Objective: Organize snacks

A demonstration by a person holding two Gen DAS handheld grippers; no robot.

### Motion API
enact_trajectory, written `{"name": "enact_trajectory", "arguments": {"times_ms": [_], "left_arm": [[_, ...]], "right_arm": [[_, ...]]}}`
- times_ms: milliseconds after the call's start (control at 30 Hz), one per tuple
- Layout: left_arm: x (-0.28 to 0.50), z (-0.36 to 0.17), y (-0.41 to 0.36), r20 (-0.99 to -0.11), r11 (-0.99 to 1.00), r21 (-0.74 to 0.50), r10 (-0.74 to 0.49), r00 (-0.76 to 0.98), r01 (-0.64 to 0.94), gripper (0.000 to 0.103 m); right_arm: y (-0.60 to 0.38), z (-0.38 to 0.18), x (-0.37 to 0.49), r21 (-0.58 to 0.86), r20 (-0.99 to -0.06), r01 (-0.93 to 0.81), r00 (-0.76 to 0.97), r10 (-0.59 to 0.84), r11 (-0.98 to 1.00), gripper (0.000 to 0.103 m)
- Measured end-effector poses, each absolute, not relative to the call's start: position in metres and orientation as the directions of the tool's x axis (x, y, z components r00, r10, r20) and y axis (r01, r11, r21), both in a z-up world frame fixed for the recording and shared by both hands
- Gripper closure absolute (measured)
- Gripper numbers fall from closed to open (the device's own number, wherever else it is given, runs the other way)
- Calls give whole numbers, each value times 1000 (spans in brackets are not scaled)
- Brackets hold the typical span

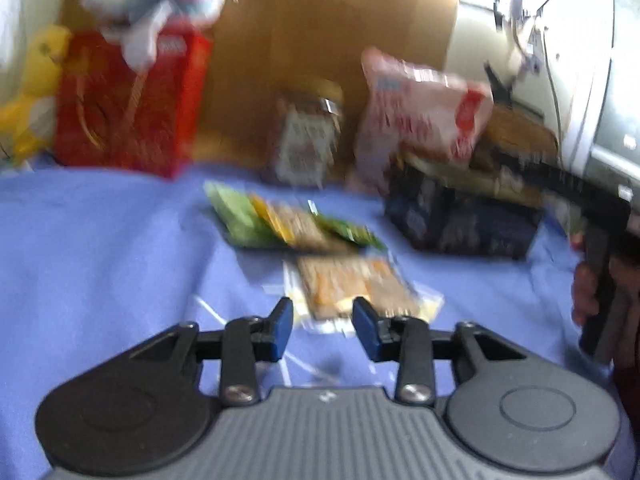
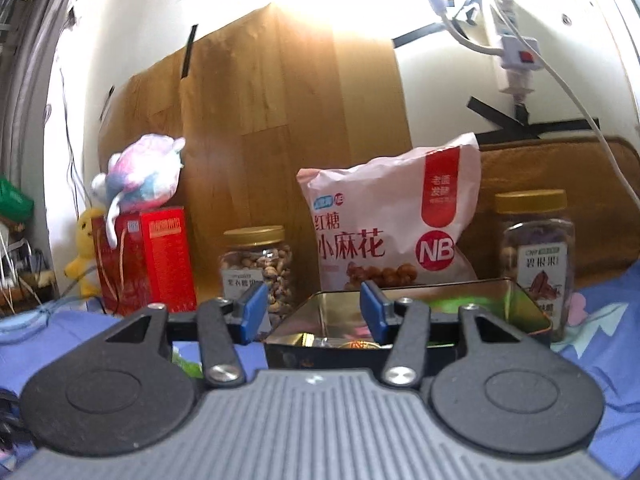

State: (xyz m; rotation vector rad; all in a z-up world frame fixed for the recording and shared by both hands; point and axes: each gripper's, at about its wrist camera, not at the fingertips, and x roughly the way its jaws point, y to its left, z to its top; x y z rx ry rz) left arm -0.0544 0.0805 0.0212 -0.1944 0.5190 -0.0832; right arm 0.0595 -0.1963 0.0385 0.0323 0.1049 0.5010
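Here, both grippers hang open over the blue cloth [image 1: 100,240], holding nothing.
Left gripper [image 1: 322,326] is just before a cracker pack [image 1: 356,288]; right gripper [image 2: 314,312] faces the tin [image 2: 404,320], with the green packet [image 1: 288,226] beside that tin.

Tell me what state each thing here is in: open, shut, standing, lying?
left gripper: open, empty, over the cloth.
right gripper: open, empty.
metal tin: lid off, some items inside.
nut jar: upright, lid on.
pecan jar: upright, lid on.
pink snack bag: standing behind the tin.
clear cracker packet: lying flat.
green packet: lying flat.
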Motion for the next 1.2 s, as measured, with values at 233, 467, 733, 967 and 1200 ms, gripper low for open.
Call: {"name": "enact_trajectory", "arguments": {"times_ms": [233,467,733,967,1200], "left_arm": [[-51,20,75,-511,988,-157,-78,856,-4,68],[-50,17,72,-526,991,-136,-61,848,-14,68],[-49,17,70,-533,993,-118,-46,845,-21,68],[-48,17,70,-538,992,-122,-44,842,-26,68],[-48,17,71,-542,992,-120,-41,839,-29,68]], "right_arm": [[-198,38,61,70,-104,-467,876,472,882,47],[-200,40,60,73,-108,-452,883,457,889,45],[-201,41,59,79,-115,-456,879,462,887,45],[-200,41,59,69,-119,-459,878,464,886,45],[-201,41,60,73,-120,-461,876,467,884,45]]}}
